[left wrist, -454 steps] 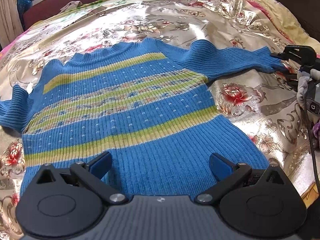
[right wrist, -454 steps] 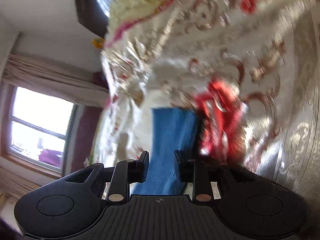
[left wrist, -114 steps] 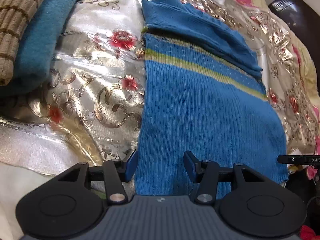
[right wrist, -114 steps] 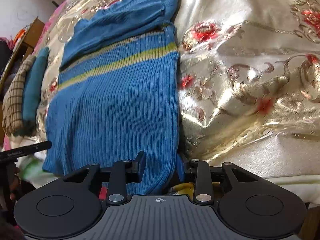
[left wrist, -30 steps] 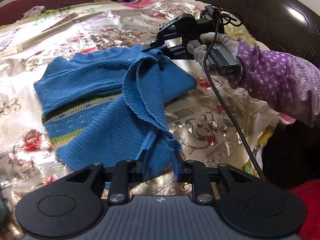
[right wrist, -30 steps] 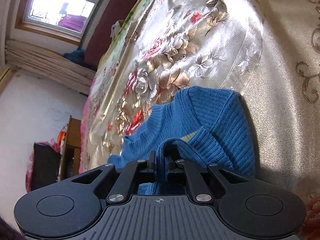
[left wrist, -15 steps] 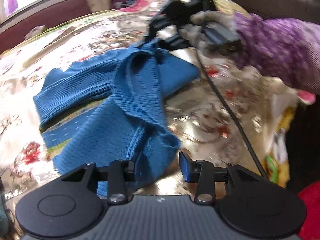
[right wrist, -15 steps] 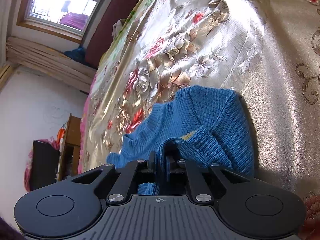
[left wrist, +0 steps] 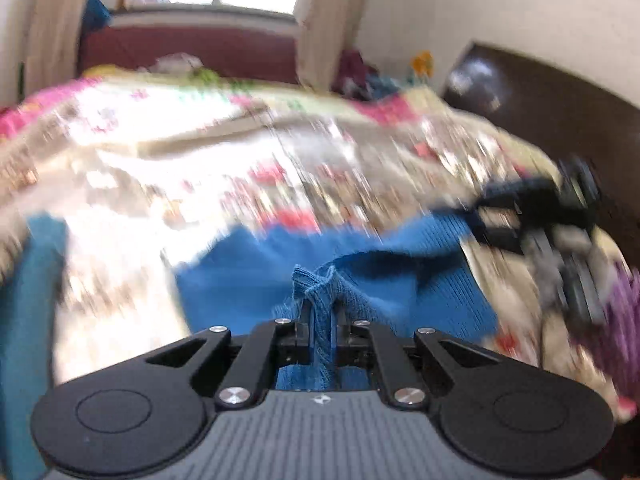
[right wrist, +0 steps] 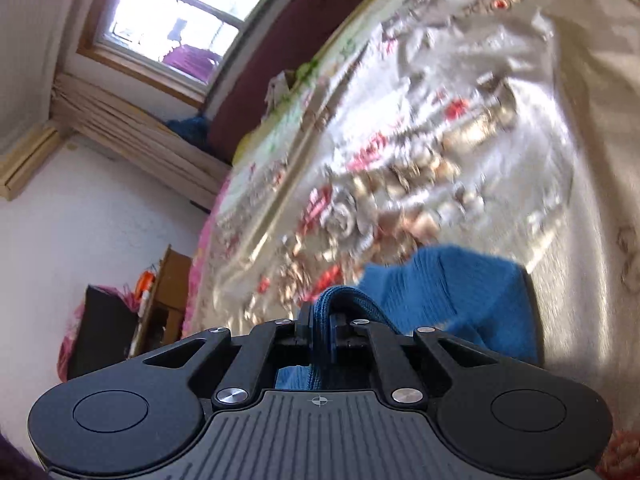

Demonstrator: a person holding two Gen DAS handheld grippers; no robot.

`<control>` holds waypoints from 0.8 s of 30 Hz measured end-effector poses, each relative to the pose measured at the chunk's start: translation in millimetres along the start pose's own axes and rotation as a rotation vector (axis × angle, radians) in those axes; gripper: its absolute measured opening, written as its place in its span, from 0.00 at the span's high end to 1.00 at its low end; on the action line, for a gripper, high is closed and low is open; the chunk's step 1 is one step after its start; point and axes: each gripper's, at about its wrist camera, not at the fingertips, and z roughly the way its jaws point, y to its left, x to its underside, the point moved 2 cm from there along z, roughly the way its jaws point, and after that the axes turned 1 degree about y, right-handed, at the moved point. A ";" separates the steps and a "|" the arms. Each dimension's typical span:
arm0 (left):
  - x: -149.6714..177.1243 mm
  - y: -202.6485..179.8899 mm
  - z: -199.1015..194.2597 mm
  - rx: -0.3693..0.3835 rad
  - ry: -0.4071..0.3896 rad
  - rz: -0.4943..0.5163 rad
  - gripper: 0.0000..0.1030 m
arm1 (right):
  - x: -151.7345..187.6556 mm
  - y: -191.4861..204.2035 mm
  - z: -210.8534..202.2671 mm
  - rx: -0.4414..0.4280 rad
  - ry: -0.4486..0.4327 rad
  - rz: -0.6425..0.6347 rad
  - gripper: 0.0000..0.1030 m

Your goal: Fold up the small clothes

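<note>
A blue ribbed knit sweater (left wrist: 404, 280) lies partly folded on a bed covered with a shiny cream bedspread (left wrist: 168, 184) patterned with red and gold flowers. Its near hem edge is pinched in the left tongs (left wrist: 322, 334), which are drawn close on a bunched ridge of knit; half a second ago these tongs stood apart with the cloth loose between them, so the grip is newly taken. The right tongs (right wrist: 320, 334) are likewise clamped on a thick roll of the same sweater (right wrist: 452, 292), as they were a second ago. Both views are now smeared with motion blur, where the right view was sharp before, which suggests both hands are carrying the hem across the garment. That would mean the fold of the lower half over the upper is under way but not laid down. In the left view the sweater's long axis appears to run left to right across the bed, from beneath the left tongs toward the other gripper (left wrist: 532, 216) at the right; which end is the collar cannot be told through the blur. A teal cloth (left wrist: 24, 320) sits at the far left, and a dark headboard (left wrist: 560, 100) stands behind.
</note>
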 end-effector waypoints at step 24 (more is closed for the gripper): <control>8.2 79.1 86.5 -0.121 0.107 -0.267 0.58 | 9.7 -25.3 44.1 0.312 0.046 -0.194 0.67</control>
